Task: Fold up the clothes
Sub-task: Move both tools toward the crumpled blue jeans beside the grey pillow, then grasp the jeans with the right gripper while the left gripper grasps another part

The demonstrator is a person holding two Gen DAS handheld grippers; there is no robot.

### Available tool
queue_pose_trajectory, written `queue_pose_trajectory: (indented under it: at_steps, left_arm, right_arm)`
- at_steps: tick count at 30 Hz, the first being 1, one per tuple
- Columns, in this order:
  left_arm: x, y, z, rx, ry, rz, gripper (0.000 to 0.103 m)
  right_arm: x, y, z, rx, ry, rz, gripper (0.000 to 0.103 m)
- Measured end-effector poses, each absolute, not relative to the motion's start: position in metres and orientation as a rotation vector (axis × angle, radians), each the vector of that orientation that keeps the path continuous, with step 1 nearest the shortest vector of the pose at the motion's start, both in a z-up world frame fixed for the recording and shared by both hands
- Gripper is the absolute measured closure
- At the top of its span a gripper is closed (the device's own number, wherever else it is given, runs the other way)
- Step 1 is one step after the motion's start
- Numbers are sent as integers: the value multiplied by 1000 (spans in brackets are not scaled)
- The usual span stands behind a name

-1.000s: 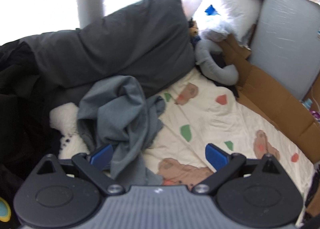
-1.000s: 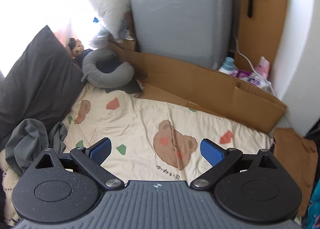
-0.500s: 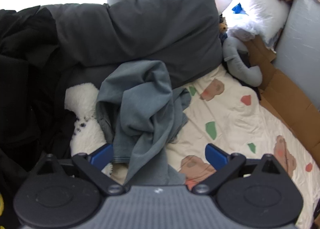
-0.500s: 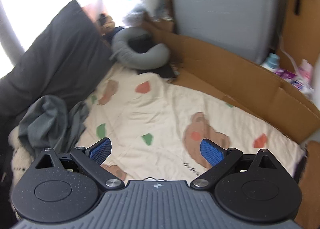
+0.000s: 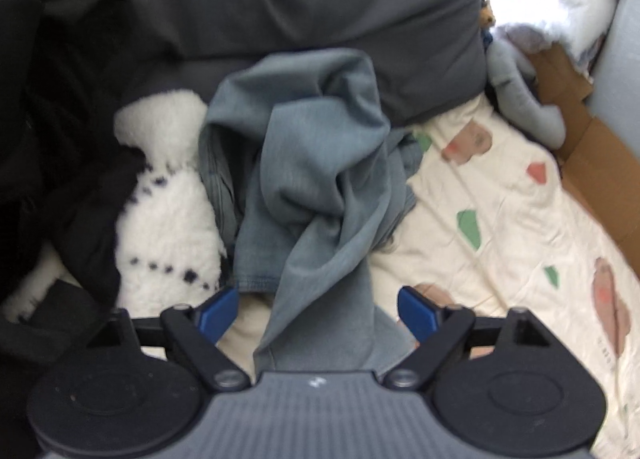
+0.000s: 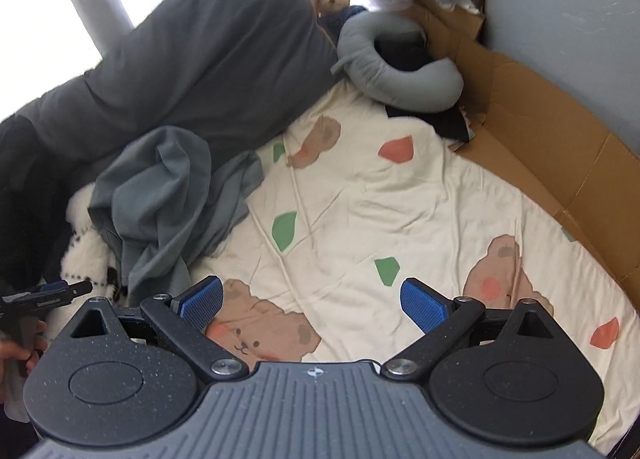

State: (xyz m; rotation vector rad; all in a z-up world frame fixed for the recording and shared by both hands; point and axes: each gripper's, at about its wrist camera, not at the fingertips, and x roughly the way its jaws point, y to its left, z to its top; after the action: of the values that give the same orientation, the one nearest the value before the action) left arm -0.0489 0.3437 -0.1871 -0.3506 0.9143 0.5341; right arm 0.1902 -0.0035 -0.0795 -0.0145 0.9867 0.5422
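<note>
Now, what we see, line by line:
Left gripper (image 5: 318,311): we hold it wide apart, a strip of the grey-blue garment (image 5: 308,179) lying between the pads, neither touching it.
Right gripper (image 6: 312,301): spread wide over the cream bear-print sheet (image 6: 400,199), gripping nothing.
Garment: crumpled at the sheet's edge, against the dark grey pillow (image 6: 208,59), beside a white fluffy item (image 5: 168,215).
Neck pillow (image 6: 400,83): well apart, by the cardboard (image 6: 552,131).

Right gripper (image 6: 314,305), fingers (image 6: 424,305) apart, hovers over bear-print sheet (image 6: 400,211) beside crumpled grey garment (image 6: 164,195).
</note>
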Motion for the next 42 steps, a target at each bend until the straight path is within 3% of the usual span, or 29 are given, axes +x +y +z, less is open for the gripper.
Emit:
queue_pose_trajectory:
  at_steps: [8, 12, 19, 23, 24, 25, 42]
  left_arm:
    - [-46, 353, -233, -362, 949, 591, 25]
    - [-38, 356, -254, -331, 968, 593, 42]
    - [-24, 363, -292, -288, 992, 584, 48]
    - [-18, 364, -303, -264, 1030, 577, 76]
    - [-19, 366, -303, -288, 1026, 576, 90]
    - [-20, 366, -301, -307, 1017, 569, 98]
    - [22, 274, -242, -531, 828, 198, 100]
  right_arm:
    - [208, 12, -105, -7, 1006, 588, 4]
    - [212, 17, -120, -21, 1015, 625, 5]
    - [217, 23, -149, -26, 1058, 686, 6]
    - [220, 23, -163, -11, 1082, 701, 6]
    - [220, 23, -166, -11, 1087, 700, 6]
    - [220, 23, -168, -17, 1087, 696, 6]
    - [220, 43, -180, 10, 1119, 728, 6]
